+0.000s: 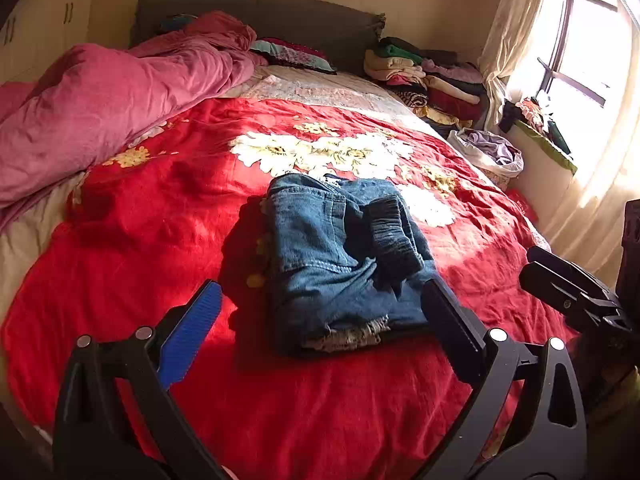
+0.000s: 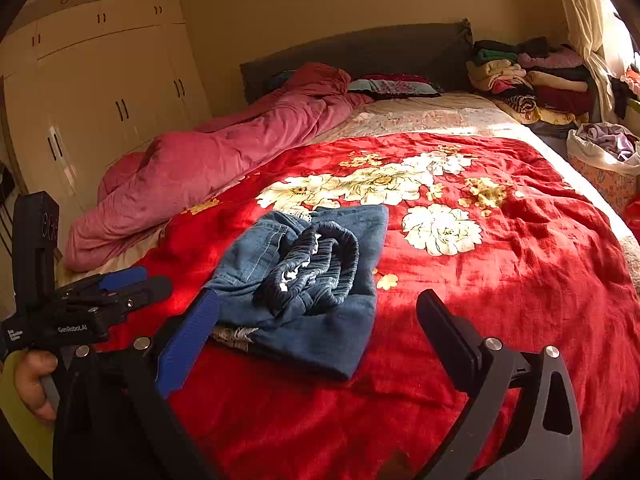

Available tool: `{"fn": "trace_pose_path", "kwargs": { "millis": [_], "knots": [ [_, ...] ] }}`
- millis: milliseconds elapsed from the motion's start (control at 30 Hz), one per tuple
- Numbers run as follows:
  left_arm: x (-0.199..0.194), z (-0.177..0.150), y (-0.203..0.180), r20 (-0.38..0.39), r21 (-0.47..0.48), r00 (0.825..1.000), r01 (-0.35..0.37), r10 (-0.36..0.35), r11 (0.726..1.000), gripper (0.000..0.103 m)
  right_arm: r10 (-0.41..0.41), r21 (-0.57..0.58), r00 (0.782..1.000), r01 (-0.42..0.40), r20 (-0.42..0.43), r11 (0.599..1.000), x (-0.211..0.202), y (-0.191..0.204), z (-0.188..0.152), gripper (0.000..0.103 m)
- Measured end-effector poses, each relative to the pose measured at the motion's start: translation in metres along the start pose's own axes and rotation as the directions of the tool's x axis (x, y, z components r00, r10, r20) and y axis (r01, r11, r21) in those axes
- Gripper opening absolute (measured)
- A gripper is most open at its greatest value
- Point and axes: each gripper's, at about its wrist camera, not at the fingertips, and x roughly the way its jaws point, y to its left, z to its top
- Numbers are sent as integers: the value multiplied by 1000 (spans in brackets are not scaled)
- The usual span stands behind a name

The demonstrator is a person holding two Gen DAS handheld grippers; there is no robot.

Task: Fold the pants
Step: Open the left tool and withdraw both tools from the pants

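Blue denim pants (image 1: 340, 264) lie folded into a compact bundle on the red flowered blanket (image 1: 160, 216); the dark ribbed waistband lies on top. They also show in the right wrist view (image 2: 304, 280). My left gripper (image 1: 320, 292) is open and empty, its fingers either side of the bundle's near edge, just above the blanket. My right gripper (image 2: 320, 304) is open and empty, to the right of the pants' near end. Each gripper shows in the other's view: the right one (image 1: 568, 288), the left one (image 2: 116, 288).
A pink duvet (image 1: 100, 104) is bunched along the bed's left side. Stacked folded clothes (image 1: 432, 76) sit at the far right by the headboard. A bag of laundry (image 1: 492, 152) stands beside the bed under the window. Wardrobes (image 2: 100, 92) line the left wall.
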Motion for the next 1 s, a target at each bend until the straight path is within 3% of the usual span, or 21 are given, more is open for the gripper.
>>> {"fn": "trace_pose_path", "kwargs": {
  "millis": [467, 767, 1000],
  "knots": [
    [-32, -48, -2, -24, -5, 999, -35, 35, 999, 93, -70, -4, 996, 70, -47, 998, -25, 5, -43, 99],
    [-22, -71, -10, -74, 6, 997, -28, 28, 1000, 93, -119, -49, 991, 117, -55, 992, -29, 13, -69, 99],
    [-12, -79, -1, -107, -18, 993, -49, 47, 999, 93, -120, -37, 985, 116, -122, 993, -9, 14, -81, 99]
  ]
}}
